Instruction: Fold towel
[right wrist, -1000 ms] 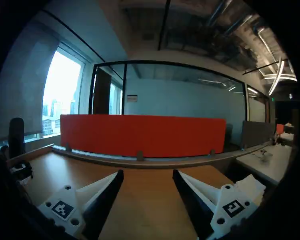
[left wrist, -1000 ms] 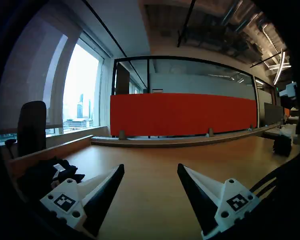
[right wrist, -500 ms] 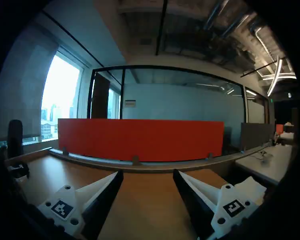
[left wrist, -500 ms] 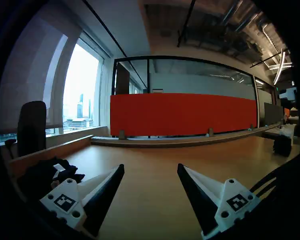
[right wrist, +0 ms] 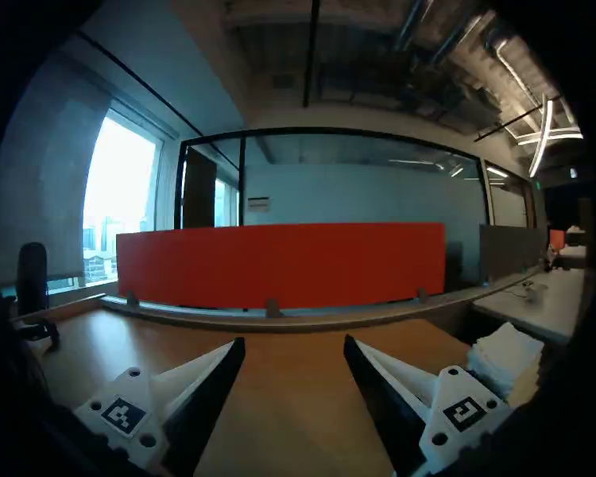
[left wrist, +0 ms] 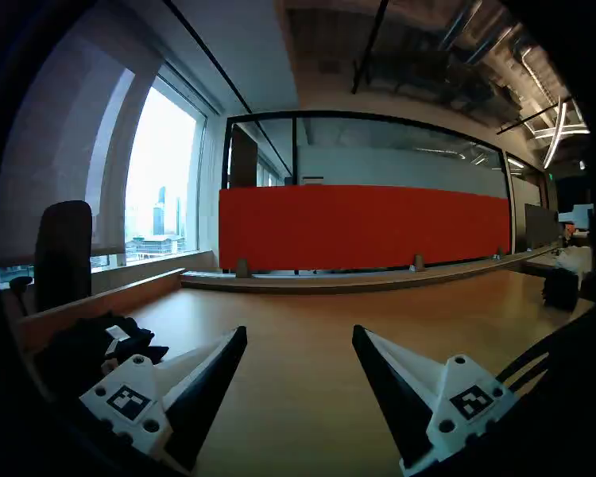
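Jaws of the left gripper (left wrist: 298, 327) and the right gripper (right wrist: 293, 339) both stand wide apart, holding nothing. One stack of white folded towels (right wrist: 505, 355) sits at the right edge of the wooden surface (right wrist: 298, 413), near the right gripper. One dark cloth heap (left wrist: 87, 350) lies by the left gripper.

Left gripper view: low over the wooden desk (left wrist: 298, 302), past the left gripper (left wrist: 298, 330), facing the orange divider (left wrist: 361, 226). Right gripper view: same heading past the right gripper (right wrist: 293, 339), further right; desk and divider shared.
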{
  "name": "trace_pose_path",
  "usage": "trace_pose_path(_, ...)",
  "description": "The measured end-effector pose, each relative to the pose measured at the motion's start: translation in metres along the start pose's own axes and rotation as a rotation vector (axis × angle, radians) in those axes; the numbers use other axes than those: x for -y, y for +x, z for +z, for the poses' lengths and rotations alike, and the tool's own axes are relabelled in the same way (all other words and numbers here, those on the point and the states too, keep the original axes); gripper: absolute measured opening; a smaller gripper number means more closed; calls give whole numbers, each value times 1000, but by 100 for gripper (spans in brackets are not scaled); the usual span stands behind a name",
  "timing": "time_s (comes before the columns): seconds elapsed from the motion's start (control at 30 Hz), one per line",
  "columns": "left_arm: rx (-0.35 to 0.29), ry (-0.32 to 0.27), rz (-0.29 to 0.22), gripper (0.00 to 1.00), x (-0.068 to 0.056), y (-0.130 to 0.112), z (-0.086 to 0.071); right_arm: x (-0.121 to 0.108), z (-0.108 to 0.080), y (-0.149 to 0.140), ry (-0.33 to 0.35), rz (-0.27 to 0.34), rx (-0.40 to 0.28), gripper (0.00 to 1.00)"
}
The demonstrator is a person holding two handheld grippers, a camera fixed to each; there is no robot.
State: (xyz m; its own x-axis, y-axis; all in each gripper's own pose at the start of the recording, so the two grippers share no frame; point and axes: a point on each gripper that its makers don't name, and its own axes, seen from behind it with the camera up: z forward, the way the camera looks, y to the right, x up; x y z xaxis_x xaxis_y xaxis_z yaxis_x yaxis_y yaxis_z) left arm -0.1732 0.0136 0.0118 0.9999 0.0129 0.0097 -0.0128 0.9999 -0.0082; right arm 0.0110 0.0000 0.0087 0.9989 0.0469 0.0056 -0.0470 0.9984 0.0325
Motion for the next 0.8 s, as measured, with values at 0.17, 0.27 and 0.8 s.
trace_pose_path(0.17, 0, 0, 0, 99, 0, 0, 0, 2, 0, -9, -2, -3, -19, 97)
trace_pose_path(0.27, 0, 0, 0, 99, 0, 0, 0, 4, 0, -17, -1, -18, -25, 97)
trace_pose_path(0.8, 0, 0, 0, 99, -1, 0, 0, 1, 0, -71, -7, -56, -10, 96)
